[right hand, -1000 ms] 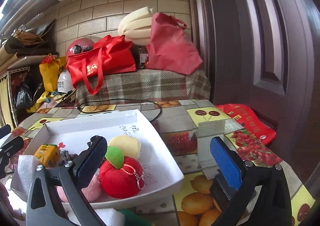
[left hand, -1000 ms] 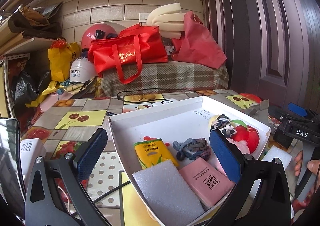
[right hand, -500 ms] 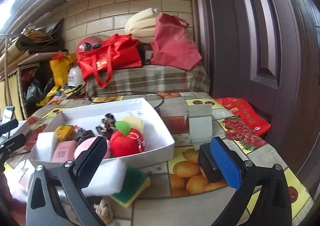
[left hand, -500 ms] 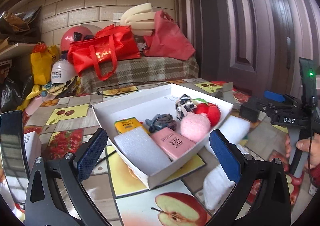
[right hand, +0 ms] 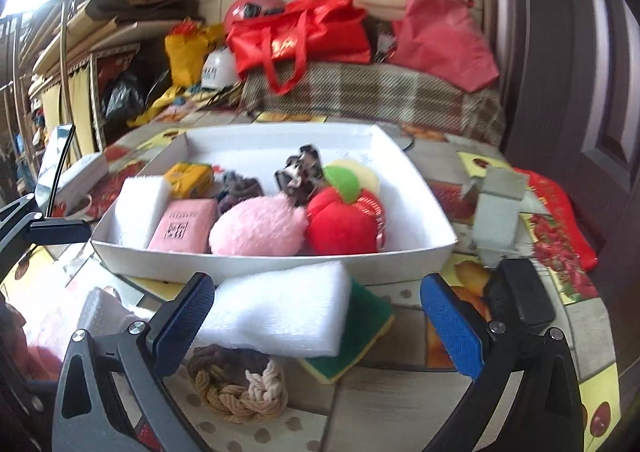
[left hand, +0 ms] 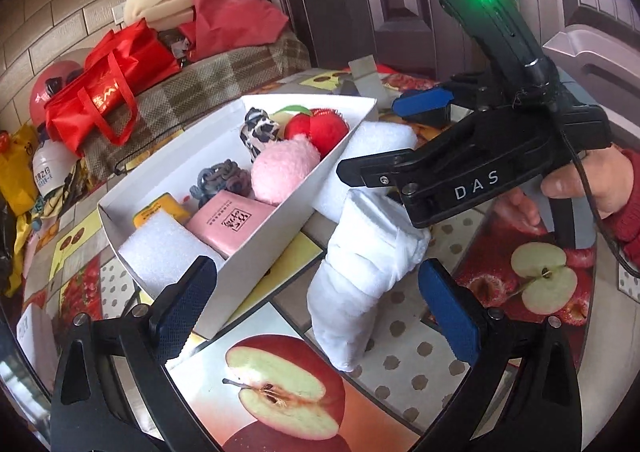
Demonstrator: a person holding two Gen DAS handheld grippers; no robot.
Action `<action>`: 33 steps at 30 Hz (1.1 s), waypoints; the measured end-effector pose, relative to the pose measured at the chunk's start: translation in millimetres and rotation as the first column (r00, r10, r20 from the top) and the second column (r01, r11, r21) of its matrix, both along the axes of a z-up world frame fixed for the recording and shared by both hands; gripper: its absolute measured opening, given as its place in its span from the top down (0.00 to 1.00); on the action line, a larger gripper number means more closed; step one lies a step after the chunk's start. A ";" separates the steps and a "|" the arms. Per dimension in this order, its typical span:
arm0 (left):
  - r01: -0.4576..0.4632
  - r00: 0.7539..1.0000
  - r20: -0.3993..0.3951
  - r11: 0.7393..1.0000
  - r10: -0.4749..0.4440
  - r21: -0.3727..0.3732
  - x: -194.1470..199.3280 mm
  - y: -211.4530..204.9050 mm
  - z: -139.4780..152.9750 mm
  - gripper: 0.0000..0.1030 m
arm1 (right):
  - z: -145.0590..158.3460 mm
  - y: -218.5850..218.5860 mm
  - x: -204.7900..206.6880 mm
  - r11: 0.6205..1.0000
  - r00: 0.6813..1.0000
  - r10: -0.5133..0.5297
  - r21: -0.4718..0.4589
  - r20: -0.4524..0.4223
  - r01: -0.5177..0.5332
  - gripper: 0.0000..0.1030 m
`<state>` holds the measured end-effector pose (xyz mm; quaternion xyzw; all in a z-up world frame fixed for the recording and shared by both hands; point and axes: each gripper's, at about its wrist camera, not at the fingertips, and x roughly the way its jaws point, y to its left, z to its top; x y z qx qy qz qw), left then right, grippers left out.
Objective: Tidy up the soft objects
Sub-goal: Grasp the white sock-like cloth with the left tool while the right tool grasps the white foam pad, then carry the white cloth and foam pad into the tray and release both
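Both tools stand with jaws apart, holding nothing. The right gripper [right hand: 316, 316] faces the white foam block [right hand: 276, 312] lying on the tabletop against the white tray's [right hand: 260, 264] near wall — straddle its long sides, clamp lightly, lift clear of the green sponge [right hand: 360, 340] beneath. The left gripper [left hand: 320, 316] frames the rolled white cloth [left hand: 360, 276].

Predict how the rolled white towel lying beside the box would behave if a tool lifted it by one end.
The rolled white towel would probably sag and bend, since it already shows creases and a kink along its length. It may partly unroll, because loose layers show at its upper end. It looks light for its bulk, and its cloth surface should grip the ribbed blue pads well.
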<state>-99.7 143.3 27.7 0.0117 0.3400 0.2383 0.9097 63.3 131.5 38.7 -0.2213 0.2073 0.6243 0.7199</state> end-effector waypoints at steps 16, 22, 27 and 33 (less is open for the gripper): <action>-0.077 0.985 0.151 0.996 0.082 -0.039 -28.3 11.2 13.7 0.70 | 15.2 -44.3 3.6 0.991 0.996 -0.011 0.136 -0.085 0.022 0.74; -0.179 0.950 0.251 0.983 0.184 -0.042 -49.1 19.1 22.5 0.70 | 22.5 -79.0 31.5 0.967 0.961 -0.043 0.231 -0.273 0.109 0.76; -0.257 0.917 0.303 0.965 0.258 -0.045 -61.5 23.4 25.3 0.70 | 23.0 -85.9 35.6 0.952 0.924 -0.014 0.279 -0.381 0.129 0.76; -0.320 0.881 0.341 0.944 0.328 -0.079 -70.9 33.1 25.3 0.70 | 21.6 -75.9 42.6 0.944 0.854 0.042 0.300 -0.519 0.136 0.76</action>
